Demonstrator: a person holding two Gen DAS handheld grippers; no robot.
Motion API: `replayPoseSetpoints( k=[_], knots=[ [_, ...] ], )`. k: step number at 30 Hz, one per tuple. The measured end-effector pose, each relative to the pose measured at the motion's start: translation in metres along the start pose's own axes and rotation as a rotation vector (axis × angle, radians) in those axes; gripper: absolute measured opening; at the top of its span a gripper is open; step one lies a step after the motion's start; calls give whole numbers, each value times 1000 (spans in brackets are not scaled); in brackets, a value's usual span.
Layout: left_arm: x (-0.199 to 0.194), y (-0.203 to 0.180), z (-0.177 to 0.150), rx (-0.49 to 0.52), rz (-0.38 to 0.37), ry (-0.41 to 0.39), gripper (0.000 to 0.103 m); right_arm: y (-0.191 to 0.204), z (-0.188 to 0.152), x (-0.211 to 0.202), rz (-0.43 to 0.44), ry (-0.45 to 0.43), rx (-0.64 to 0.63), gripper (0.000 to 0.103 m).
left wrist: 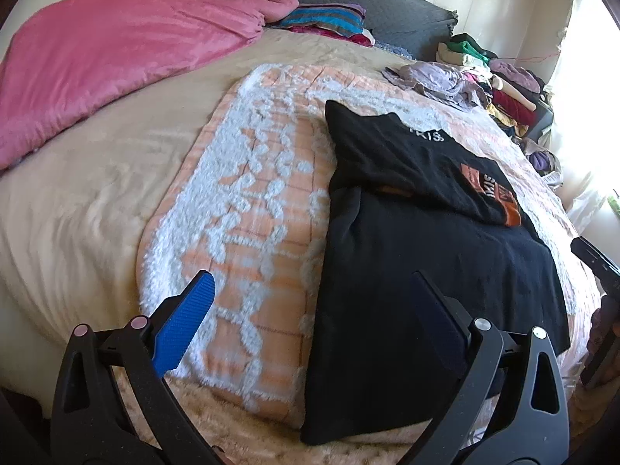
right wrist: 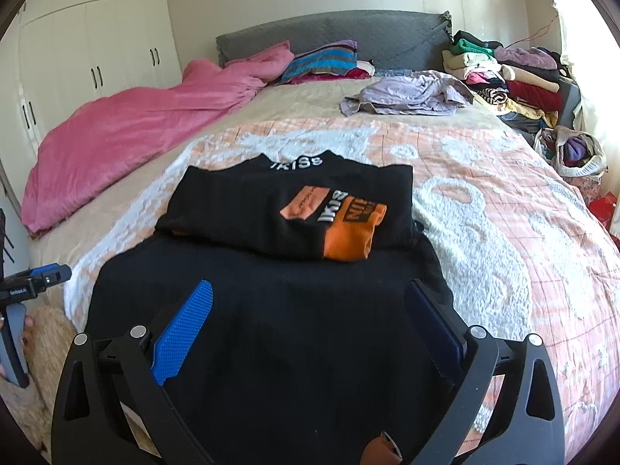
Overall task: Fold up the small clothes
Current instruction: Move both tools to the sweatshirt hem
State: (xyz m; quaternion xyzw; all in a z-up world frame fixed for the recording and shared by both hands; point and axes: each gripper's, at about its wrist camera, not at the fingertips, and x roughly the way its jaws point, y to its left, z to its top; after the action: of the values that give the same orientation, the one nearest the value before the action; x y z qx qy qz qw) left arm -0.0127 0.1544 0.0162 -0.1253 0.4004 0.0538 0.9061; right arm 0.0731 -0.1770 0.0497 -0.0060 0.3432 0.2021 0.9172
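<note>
Partly folded, by the look of it. Ahead of the right gripper (right wrist: 308,333), spread flat on the peach-and-white quilt (right wrist: 484,201) over the bed (right wrist: 310,97): a black shirt (right wrist: 271,310), its far portion already doubled back toward the gripper so that the orange-and-white print (right wrist: 341,224) and a line of white lettering at the collar edge face up. Near half lying single and smooth, directly under and between the right gripper's fingers. Sleeves apparently tucked in, though hard to confirm under the dark fabric.

Right gripper: jaws spread wide, empty, poised above the near hem rather than pinching it. Left gripper (left wrist: 314,325): likewise wide open and holding nothing, one blue pad over bare quilt to the left of the shirt's long edge, the other finger over the black cloth itself. Actual contact with the fabric not clear from either view.

Likely still to do: at least one more fold of the near half up over the printed portion, then setting the bundle aside. Beyond the shirt, farther from both grippers, a crumpled lilac garment (right wrist: 410,93) waiting unfolded, and past it to the right a stack of folded clothes (right wrist: 503,77) at the bed's far corner, probably the destination. Off to the left, a pink blanket (right wrist: 128,143), not part of the job.
</note>
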Motion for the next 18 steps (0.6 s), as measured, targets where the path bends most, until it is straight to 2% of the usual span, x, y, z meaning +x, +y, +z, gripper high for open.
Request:
replayPoseSetpoints(
  k=[8, 12, 15, 18],
  knots=[
    [-3, 8, -16, -26, -44, 19, 93, 1, -16, 2, -11, 42, -14, 98],
    [-2, 4, -26, 3, -59, 41, 93, -2, -23, 0, -20, 58, -6, 98],
    [1, 0, -34, 31, -66, 62, 87, -3, -27, 0, -27, 68, -7, 98],
    [4, -5, -39, 48, -79, 81, 76, -6, -30, -1, -29, 74, -5, 98]
  ],
)
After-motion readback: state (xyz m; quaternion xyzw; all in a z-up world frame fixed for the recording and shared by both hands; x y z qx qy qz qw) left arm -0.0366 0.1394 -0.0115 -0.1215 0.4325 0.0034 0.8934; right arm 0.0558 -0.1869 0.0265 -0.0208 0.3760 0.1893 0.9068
